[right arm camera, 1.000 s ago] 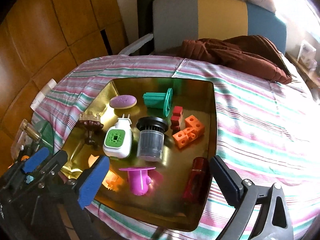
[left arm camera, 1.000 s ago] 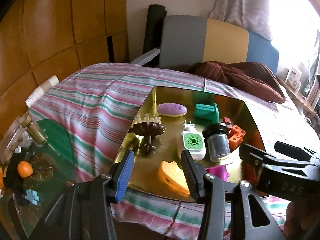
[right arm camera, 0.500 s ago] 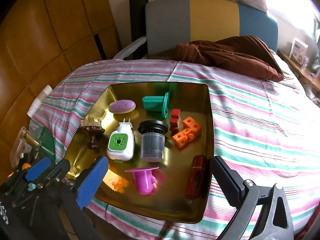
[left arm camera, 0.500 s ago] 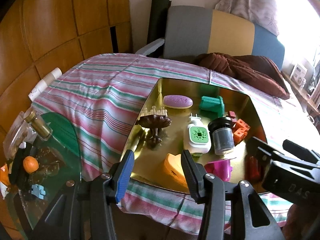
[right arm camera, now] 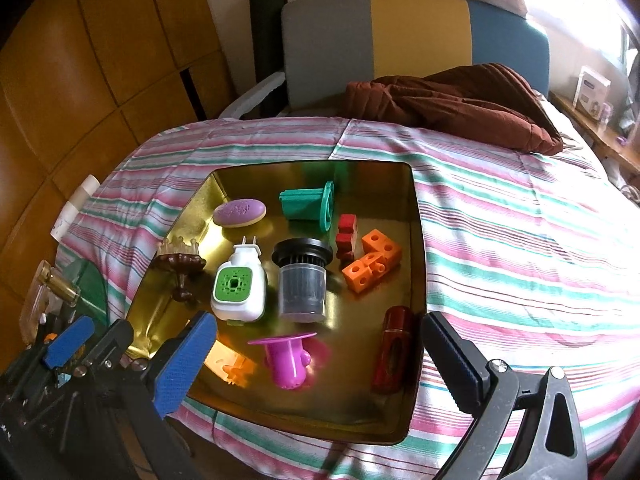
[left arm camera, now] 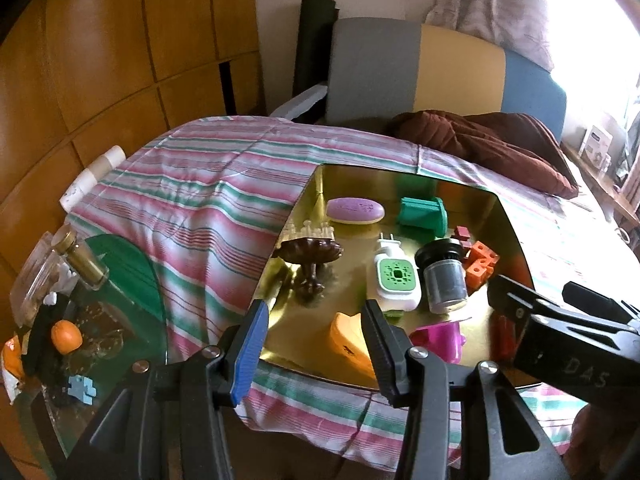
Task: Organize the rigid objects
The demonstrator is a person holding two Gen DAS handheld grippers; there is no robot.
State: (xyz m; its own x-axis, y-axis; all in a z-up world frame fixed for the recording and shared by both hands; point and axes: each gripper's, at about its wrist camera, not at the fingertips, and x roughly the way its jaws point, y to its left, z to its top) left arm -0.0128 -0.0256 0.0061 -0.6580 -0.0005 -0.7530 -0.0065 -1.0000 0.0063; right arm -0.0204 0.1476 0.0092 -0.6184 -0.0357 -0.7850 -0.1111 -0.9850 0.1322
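Note:
A gold tray [right arm camera: 416, 240] [left arm camera: 308, 188] sits on a striped cloth and holds several objects: a purple soap [right arm camera: 239, 213], a green spool [right arm camera: 308, 206], a white-green plug-in [right arm camera: 238, 288], a dark filter cup [right arm camera: 302, 280], orange blocks [right arm camera: 374, 266], red blocks [right arm camera: 346, 236], a pink funnel [right arm camera: 290, 360], a red cylinder [right arm camera: 394, 350], a brown stand [right arm camera: 180, 270] and an orange piece [left arm camera: 350, 338]. My left gripper [left arm camera: 314, 338] is open and empty at the tray's near edge. My right gripper [right arm camera: 316, 360] is open and empty, held back over the tray's near side.
A brown cushion [right arm camera: 452, 100] lies at the back of the striped cloth [right arm camera: 520, 248]. A grey, yellow and blue chair back [right arm camera: 400, 28] stands behind. At the left, a glass side table [left arm camera: 120, 280] holds a bottle [left arm camera: 82, 262] and small items.
Both grippers have drawn back and upward from the tray, so more of the cloth and tray shows. Nothing was taken hold of.

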